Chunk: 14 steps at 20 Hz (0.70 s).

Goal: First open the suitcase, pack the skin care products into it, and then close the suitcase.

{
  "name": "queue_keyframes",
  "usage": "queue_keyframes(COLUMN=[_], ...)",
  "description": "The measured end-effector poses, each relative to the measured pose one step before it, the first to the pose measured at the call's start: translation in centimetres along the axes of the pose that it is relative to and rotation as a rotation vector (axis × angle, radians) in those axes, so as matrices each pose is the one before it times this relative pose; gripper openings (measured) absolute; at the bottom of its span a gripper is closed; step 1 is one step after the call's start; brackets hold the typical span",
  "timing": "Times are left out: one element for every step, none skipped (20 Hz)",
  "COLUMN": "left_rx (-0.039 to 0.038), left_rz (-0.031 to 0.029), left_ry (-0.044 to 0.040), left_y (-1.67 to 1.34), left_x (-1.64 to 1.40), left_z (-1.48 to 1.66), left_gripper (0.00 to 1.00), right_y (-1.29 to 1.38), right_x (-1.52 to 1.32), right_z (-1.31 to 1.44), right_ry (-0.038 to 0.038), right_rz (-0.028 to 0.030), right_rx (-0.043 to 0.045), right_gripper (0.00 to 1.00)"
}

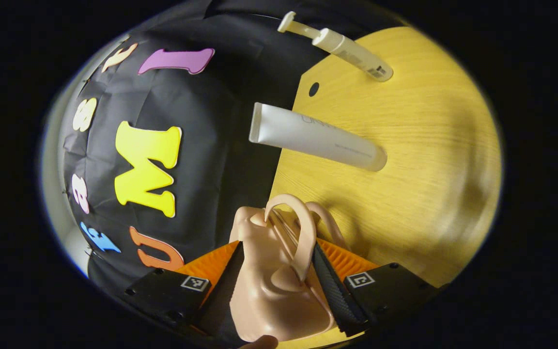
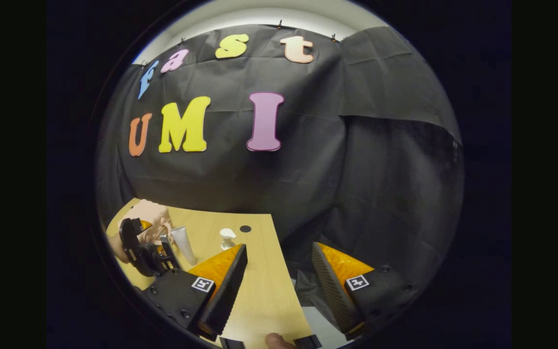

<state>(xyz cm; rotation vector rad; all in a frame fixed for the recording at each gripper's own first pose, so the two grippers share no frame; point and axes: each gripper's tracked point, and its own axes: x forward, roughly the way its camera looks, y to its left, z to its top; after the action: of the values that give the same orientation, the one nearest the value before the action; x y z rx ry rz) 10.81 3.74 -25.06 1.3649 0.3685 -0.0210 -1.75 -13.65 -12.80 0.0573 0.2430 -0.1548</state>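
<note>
A small peach-pink suitcase (image 1: 274,286) with a loop handle (image 1: 303,232) sits between the fingers of my left gripper (image 1: 278,247), which is shut on its sides. Beyond it on the wooden table (image 1: 429,145) stand a white tube (image 1: 315,138) and a cream pump bottle (image 1: 347,48). The left gripper view is rolled sideways. My right gripper (image 2: 279,247) is open with nothing in it, hanging over the table's right edge. In the right gripper view, the left gripper (image 2: 146,249) holds the suitcase (image 2: 148,213) at the far left, with the tube (image 2: 183,245) and pump bottle (image 2: 227,238) beside it.
The table (image 2: 264,291) has a small round hole (image 2: 245,228) near its back edge. The booth's black cloth wall hangs close behind and to the right of the table. A fingertip (image 2: 274,341) of the holding hand shows at the bottom.
</note>
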Motion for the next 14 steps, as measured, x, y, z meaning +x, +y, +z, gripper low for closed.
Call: queue_keyframes(left_rx=[0.03558, 0.02695, 0.01784, 0.02021, 0.01869, 0.02629, 0.02301, 0.00937, 0.0004, -0.01111, -0.01162, -0.00604, -0.01434, -0.02751], left_rz=[-0.00508, -0.00121, -0.00683, -0.01233, -0.00093, 0.01129, 0.01016, -0.00199, 0.00359, -0.00232, -0.00173, -0.00412, 0.00055, -0.00403], left_ry=[0.02638, 0.01654, 0.01385, 0.02176, 0.02561, 0.01705, 0.01859, 0.00683, 0.00885, 0.00206, 0.00265, 0.00741, 0.00165, -0.00518], left_y=[-0.38, -0.345, -0.508, -0.53, -0.239, -0.23, -0.059, 0.013, 0.175, 0.163, 0.204, 0.319, 0.543, 0.673], left_x=[0.434, 0.428, 0.599, 0.446, 0.226, -0.125, -0.224, 0.257, -0.071, 0.012, -0.154, -0.191, -0.188, -0.188], left_z=[-0.145, -0.056, 0.036, -0.129, -0.309, -0.055, 0.087, -0.081, -0.049, -0.02, -0.057, 0.009, -0.365, -0.214], left_gripper=[0.82, 0.71, 0.63, 0.5, 0.41, 0.25, 0.18, 0.15, 0.14, 0.1, 0.08, 0.06, 0.04, 0.03], right_y=[-0.391, -0.509, -0.503, -0.57, -0.553, -0.533, -0.553, -0.323, -0.349, -0.231, -0.268, 0.063, -0.077, 0.201], right_x=[0.02, 0.136, 0.026, 0.166, -0.035, 0.016, -0.077, 0.052, 0.085, 0.152, 0.09, 0.081, 0.06, 0.223], right_z=[-0.108, -0.095, -0.351, -0.246, -0.074, 0.125, -0.169, -0.063, -0.31, -0.084, -0.225, -0.003, -0.164, 0.078], right_ry=[-0.00019, 0.00043, 0.00087, 0.00262, -0.00128, -0.00341, -0.0007, 0.00125, 0.0021, 0.00315, 0.00327, 0.00428, 0.00188, 0.0012], right_rz=[0.00378, 0.00281, 0.00374, 0.0036, 0.00179, 0.00468, 0.0063, 0.00703, 0.00739, 0.00481, 0.00393, 0.00468, 0.00294, -0.00013], right_rx=[0.01205, 0.00824, 0.0006, -0.00667, -0.00646, -0.0025, 0.0, -0.00094, -0.0036, -0.00492, -0.00375, -0.00203, -0.00105, -0.00105], right_gripper=[0.8, 0.8, 0.79, 0.8, 0.8, 0.78, 0.78, 0.79, 0.8, 0.8, 0.8, 0.8, 0.8, 0.8])
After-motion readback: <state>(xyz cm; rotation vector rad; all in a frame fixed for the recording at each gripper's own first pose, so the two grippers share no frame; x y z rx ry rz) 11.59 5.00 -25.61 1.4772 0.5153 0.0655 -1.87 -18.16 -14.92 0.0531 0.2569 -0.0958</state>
